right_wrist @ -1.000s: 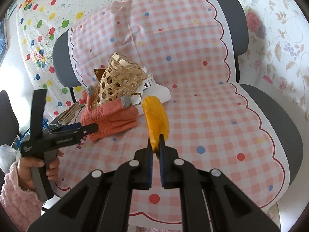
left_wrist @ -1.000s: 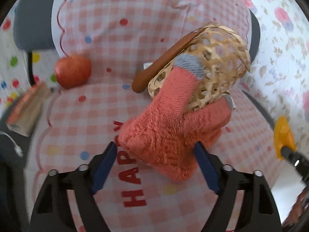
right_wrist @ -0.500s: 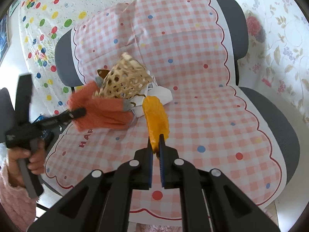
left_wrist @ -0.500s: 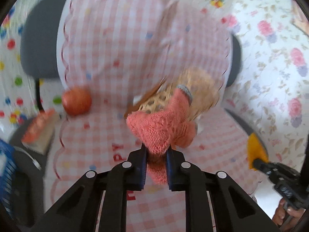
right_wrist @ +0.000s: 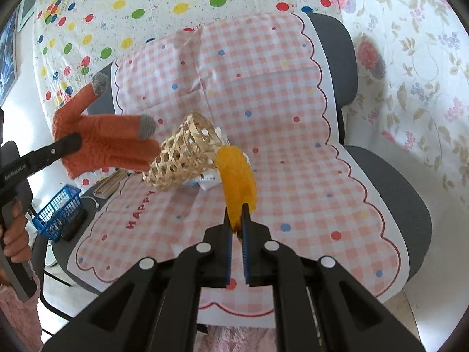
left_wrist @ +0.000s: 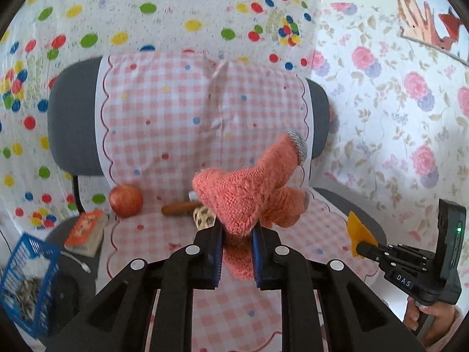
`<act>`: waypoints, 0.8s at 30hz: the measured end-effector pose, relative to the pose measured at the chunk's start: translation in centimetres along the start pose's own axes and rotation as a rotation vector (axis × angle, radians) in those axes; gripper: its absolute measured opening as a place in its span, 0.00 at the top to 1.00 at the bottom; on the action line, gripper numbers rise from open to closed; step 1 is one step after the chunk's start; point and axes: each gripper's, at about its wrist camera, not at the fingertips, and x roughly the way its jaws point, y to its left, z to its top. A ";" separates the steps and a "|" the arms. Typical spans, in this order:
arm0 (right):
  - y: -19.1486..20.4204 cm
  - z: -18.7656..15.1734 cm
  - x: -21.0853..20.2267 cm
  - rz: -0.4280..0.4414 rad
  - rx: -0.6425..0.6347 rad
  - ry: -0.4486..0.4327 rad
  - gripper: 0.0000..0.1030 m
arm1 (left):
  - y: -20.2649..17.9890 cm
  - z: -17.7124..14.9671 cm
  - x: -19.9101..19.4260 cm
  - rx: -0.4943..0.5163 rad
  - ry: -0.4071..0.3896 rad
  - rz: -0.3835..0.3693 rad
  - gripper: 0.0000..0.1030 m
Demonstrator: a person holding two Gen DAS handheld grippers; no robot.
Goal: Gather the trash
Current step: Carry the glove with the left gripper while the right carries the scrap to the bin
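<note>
My left gripper is shut on a coral knitted glove with grey fingertips and holds it up in the air above the chair seat; the glove also shows in the right wrist view. My right gripper is shut on an orange peel and holds it above the checked cloth; the peel shows at the right of the left wrist view. A woven bamboo basket lies on its side on the seat, with crumpled white paper beside it.
A pink checked cloth covers a grey office chair. A red apple and a brown sausage-like stick lie at the seat back. A blue mesh basket with scraps and an orange packet sit at the left.
My left gripper closed on the glove and lifted it off the seat, away from the bamboo basket. My right gripper kept its hold on the orange peel and rose slightly.
</note>
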 end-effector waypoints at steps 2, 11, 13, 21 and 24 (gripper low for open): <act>-0.3 -0.4 0.0 0.001 0.005 0.015 0.94 | 0.3 -0.5 0.3 -0.017 0.022 -0.003 0.83; -0.3 -1.6 0.7 0.020 0.013 0.053 0.94 | -0.2 -3.6 2.8 -0.018 0.139 -0.047 0.83; -0.1 -1.6 0.9 0.022 0.011 0.056 0.94 | -0.7 -4.6 4.1 -0.014 0.177 -0.062 0.83; -0.7 -1.9 1.1 0.003 0.024 0.068 0.94 | -1.4 -6.2 6.6 -0.020 0.236 -0.094 0.83; -1.0 -2.0 1.1 0.000 0.034 0.067 0.94 | -1.5 -5.7 5.9 -0.017 0.212 -0.105 0.83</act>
